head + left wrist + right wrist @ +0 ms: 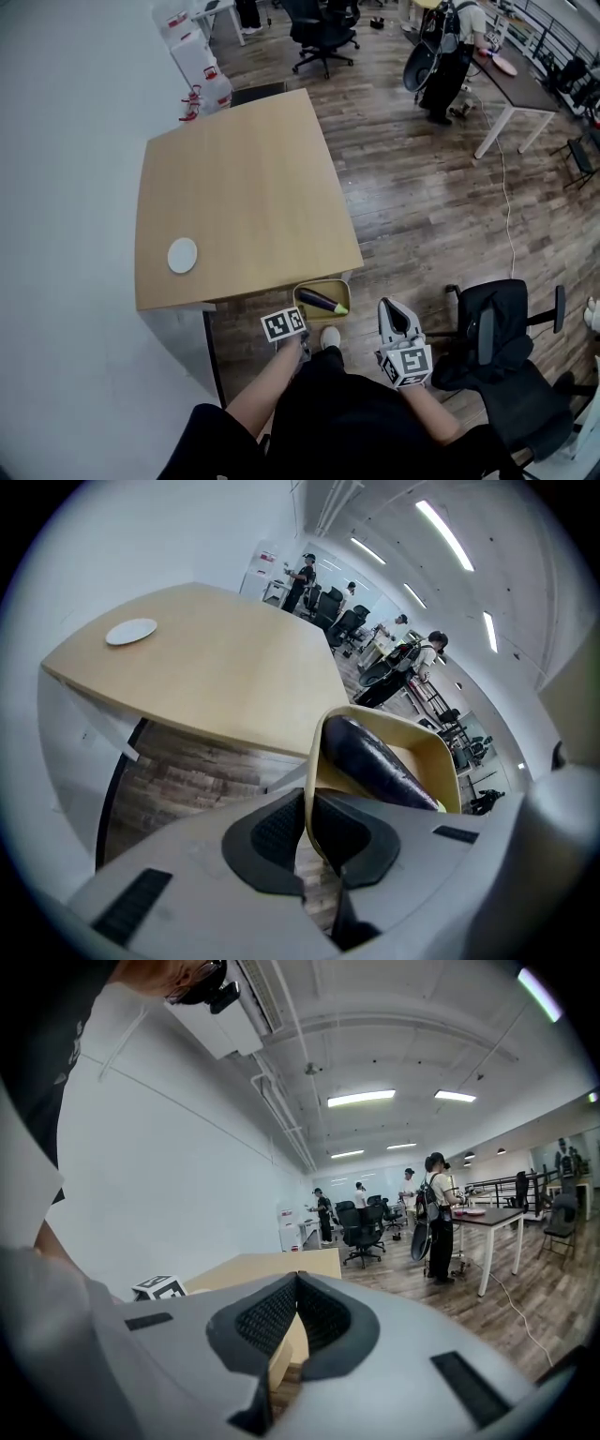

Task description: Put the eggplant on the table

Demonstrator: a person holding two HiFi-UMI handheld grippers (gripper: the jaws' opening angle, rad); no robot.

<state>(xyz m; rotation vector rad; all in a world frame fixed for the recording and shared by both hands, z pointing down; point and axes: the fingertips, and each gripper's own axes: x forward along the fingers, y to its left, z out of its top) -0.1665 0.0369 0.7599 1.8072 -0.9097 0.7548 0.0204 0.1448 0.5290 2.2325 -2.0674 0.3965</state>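
Observation:
A dark purple eggplant (320, 300) (380, 759) lies in a yellow container (328, 283) (442, 754). The container hangs just off the near right corner of the light wooden table (234, 187) (225, 667). My left gripper (301, 319) (309, 822) is shut on the container's near rim, which stands thin between the pads. My right gripper (390, 307) (295, 1283) is to the right of the container, shut with nothing in it, and points level toward the table (272, 1265).
A white disc (182, 255) (131, 631) lies near the table's front left. A black office chair (497, 352) stands close on my right. A white wall runs along the left. White boxes (197, 52), more chairs, a dark table (511, 80) and people are beyond.

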